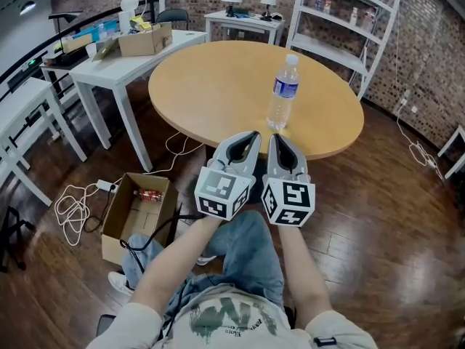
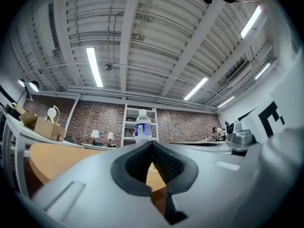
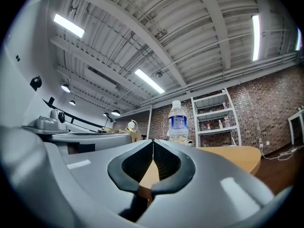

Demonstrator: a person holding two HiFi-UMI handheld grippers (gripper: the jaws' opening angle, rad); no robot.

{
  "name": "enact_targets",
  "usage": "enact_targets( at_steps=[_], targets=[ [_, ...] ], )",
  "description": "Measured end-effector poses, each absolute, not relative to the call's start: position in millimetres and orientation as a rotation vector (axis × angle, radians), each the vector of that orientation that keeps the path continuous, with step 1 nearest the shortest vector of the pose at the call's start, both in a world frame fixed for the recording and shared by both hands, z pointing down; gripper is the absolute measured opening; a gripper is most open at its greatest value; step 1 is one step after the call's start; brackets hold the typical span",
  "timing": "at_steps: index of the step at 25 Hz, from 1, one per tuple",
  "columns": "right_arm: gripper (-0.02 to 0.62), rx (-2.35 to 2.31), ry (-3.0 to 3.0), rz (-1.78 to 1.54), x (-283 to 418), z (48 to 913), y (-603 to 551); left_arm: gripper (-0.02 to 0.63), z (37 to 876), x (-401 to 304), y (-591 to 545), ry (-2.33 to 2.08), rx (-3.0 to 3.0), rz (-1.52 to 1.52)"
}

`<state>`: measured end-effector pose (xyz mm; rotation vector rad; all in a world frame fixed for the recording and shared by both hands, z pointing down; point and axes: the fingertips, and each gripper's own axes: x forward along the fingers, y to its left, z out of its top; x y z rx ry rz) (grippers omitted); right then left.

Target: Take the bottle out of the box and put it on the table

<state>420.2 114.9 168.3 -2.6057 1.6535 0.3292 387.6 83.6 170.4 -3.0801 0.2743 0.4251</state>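
A clear water bottle (image 1: 283, 93) with a blue label and white cap stands upright on the round wooden table (image 1: 218, 86), near its front edge. It also shows in the left gripper view, the bottle (image 2: 143, 127), and in the right gripper view, the bottle (image 3: 177, 122), beyond the jaws. My left gripper (image 1: 252, 137) and right gripper (image 1: 277, 139) sit side by side just short of the table edge, below the bottle and apart from it. Both are shut with nothing between the pads. The open cardboard box (image 1: 116, 213) lies on the floor at the lower left.
White tables (image 1: 109, 67) with another cardboard box (image 1: 145, 41) stand at the back left. A white shelf unit (image 1: 349, 20) is behind the round table. Cables (image 1: 73, 209) and a power strip lie on the wooden floor by the box. My legs are below the grippers.
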Motion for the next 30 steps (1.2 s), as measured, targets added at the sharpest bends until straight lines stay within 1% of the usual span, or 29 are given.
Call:
enact_targets(
  at_steps=[30],
  targets=[
    [0.000,-2.632,1.675,0.303,424.0,180.1,117.6,0.000,181.4,392.3,85.5,0.272,-3.100,0.397]
  ],
)
